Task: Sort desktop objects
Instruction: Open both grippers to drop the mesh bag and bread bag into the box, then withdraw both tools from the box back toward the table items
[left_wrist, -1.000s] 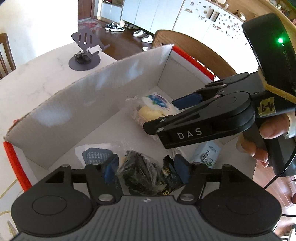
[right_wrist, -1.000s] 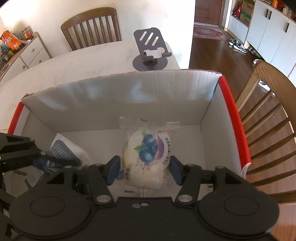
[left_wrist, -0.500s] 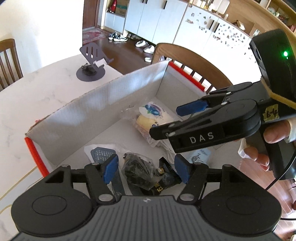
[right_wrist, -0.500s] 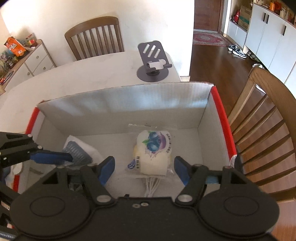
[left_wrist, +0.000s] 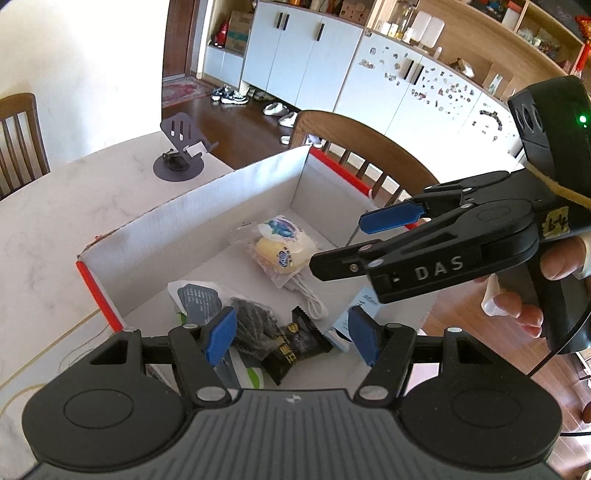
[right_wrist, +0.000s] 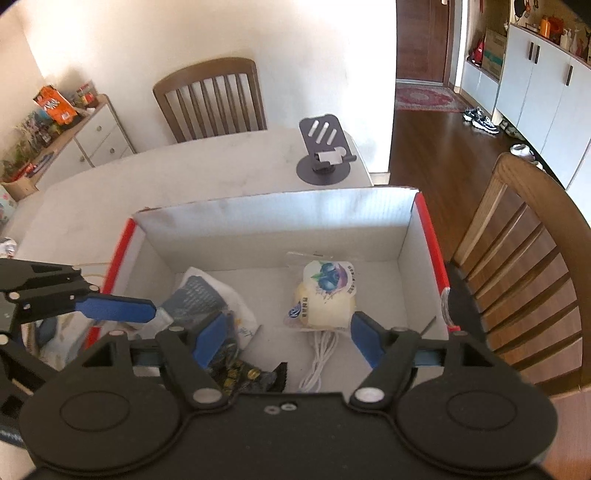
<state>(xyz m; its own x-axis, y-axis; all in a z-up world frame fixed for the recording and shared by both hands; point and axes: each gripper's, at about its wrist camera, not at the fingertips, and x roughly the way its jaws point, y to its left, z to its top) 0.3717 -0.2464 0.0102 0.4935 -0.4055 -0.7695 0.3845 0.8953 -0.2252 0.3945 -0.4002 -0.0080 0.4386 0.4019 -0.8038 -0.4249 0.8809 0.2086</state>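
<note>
Table (right_wrist: 207, 173): pale marbled top; more of it shows in both views than a second ago, since both cameras stand higher over the box than before.

Box (right_wrist: 280, 218): white card inside, red outside, open top, resting on the table. It looks smaller in both views than a second ago. In the right wrist view its long axis runs 9 to 3 o'clock.

Right gripper (right_wrist: 284, 339): above the box's near side. The jaws are opening, wider than a second ago, with nothing pinched; the bread packet and cable lie on the box floor beneath the gap. In the left wrist view a hand (left_wrist: 546, 280) holds it at 3 o'clock.

Left gripper (left_wrist: 291, 336): above the near left part of the box. The jaws are spread as before, pinching nothing, with the dark packets lying below them.

Phone stand (right_wrist: 325, 155): dark, on the table beyond the box, at 12 o'clock in the right wrist view.

Bread packet (right_wrist: 325, 295): clear wrap with a blueberry print, on the box floor right of middle, long axis about 12 to 6 o'clock. A second ago it sat between the right jaws' tips; now it lies beyond them.

White pouch with grey panel (right_wrist: 207, 299): box floor, left of middle.

Black snack packet (left_wrist: 295, 343): near side of the box floor.

White cable (right_wrist: 317, 362): coiled, just at 6 o'clock of the bread packet.
</note>
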